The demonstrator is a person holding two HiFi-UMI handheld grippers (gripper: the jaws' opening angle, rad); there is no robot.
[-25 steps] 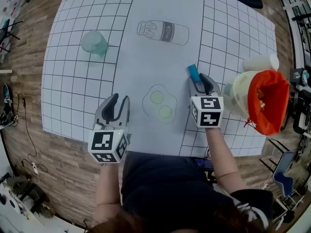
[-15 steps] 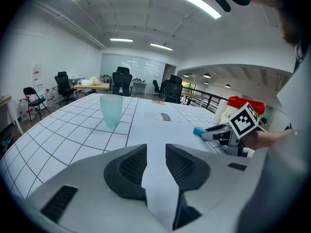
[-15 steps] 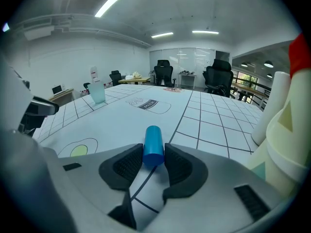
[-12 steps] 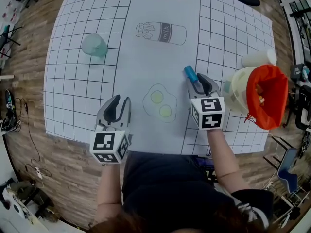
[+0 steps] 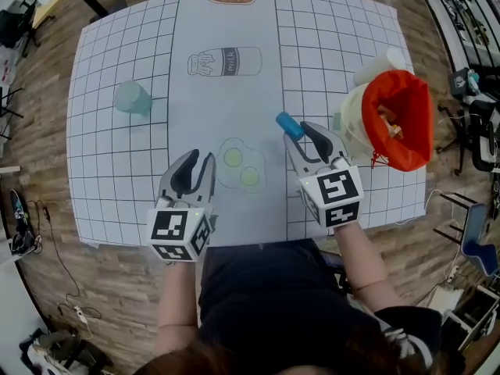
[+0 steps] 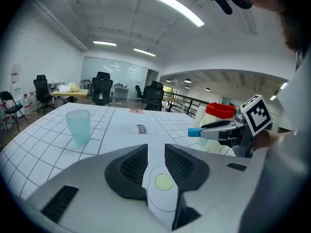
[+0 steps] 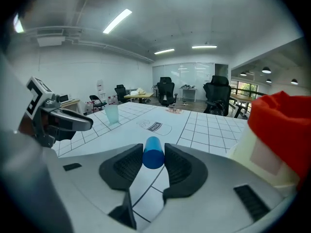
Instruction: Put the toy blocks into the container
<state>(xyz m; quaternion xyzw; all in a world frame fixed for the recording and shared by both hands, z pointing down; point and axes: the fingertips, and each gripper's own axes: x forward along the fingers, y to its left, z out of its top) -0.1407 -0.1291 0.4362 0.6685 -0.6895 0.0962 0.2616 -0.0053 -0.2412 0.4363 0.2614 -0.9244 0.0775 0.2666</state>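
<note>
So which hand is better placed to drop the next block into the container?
The right. The right gripper is shut on the blue block, with the orange-lined container just beside it. The left gripper, farther away, is empty; its jaws have just been closing on nothing.

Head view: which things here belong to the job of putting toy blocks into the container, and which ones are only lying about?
For the job: blue block, gripped by the right gripper; container with a red liner, at the table's right side.
Lying about: pale green cup, standing at the left; white cup-like thing beyond the container.
</note>
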